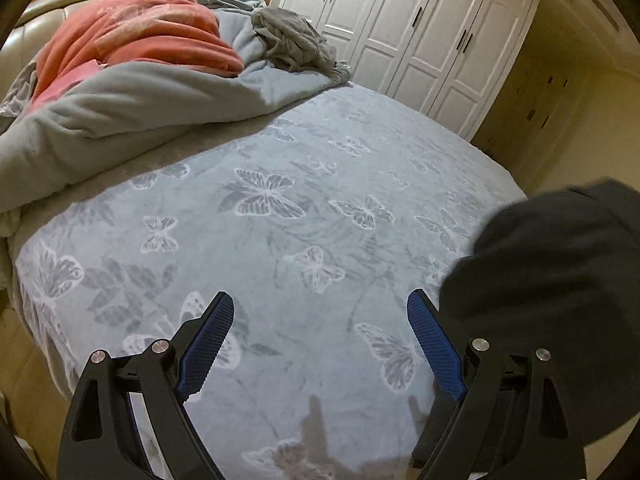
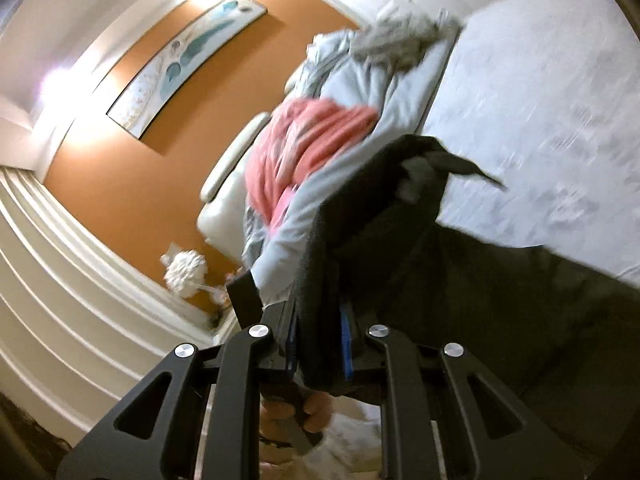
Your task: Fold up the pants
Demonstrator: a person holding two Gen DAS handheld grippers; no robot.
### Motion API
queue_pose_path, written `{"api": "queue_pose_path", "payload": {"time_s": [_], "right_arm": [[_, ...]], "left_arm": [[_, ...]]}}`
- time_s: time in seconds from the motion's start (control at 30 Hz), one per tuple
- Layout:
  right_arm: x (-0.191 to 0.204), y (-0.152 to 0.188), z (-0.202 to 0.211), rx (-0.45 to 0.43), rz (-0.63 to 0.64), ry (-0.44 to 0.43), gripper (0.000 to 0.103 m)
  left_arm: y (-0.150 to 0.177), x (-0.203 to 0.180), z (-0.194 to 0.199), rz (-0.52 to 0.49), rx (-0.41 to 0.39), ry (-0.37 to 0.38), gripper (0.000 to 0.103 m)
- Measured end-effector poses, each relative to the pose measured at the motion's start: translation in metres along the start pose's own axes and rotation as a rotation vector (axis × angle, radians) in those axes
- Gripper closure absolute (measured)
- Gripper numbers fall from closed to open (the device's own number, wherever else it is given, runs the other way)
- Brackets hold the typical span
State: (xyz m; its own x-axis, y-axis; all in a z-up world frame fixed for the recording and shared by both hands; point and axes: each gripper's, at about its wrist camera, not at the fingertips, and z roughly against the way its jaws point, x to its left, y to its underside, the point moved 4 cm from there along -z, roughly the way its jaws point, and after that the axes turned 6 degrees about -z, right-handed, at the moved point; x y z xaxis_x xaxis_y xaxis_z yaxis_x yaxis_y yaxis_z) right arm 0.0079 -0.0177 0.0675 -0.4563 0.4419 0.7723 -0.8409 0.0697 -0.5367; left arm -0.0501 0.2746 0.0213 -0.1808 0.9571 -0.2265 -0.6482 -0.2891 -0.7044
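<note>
The dark grey pants [image 1: 560, 280] hang as a bunched mass at the right of the left wrist view, above the bed's near right corner. My left gripper [image 1: 320, 312] is open and empty over the butterfly bedsheet [image 1: 280, 208], with the pants just beside its right finger [image 1: 436, 344]. In the tilted, blurred right wrist view my right gripper [image 2: 320, 320] is shut on a thick fold of the pants [image 2: 400, 240], which rise in front of the camera and trail off to the right.
A grey duvet [image 1: 120, 120], a coral blanket [image 1: 140, 32] and a crumpled grey garment [image 1: 292, 40] are piled at the bed's head. White wardrobe doors [image 1: 420, 32] stand beyond the bed. An orange wall with a picture [image 2: 184, 52] shows in the right wrist view.
</note>
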Motion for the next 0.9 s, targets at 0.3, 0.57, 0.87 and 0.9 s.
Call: {"api": "queue_pose_path", "payload": {"time_s": [0.3, 0.57, 0.87, 0.9], "right_arm": [[-0.219, 0.095, 0.171, 0.04, -0.088, 1.068, 0.083], [-0.22, 0.097, 0.209, -0.139, -0.197, 0.875, 0.07], [-0.243, 0.119, 0.152, -0.049, -0.094, 0.969, 0.064], [-0.247, 0.122, 0.152, -0.061, -0.112, 0.964, 0.063]], "left_arm": [[0.026, -0.097, -0.022, -0.186, 0.078, 0.104, 0.017], [0.066, -0.19, -0.051, -0.314, 0.179, 0.201, 0.017], [0.089, -0.243, -0.062, -0.465, 0.15, 0.172, 0.017], [0.093, -0.246, -0.065, -0.491, 0.152, 0.157, 0.017]]}}
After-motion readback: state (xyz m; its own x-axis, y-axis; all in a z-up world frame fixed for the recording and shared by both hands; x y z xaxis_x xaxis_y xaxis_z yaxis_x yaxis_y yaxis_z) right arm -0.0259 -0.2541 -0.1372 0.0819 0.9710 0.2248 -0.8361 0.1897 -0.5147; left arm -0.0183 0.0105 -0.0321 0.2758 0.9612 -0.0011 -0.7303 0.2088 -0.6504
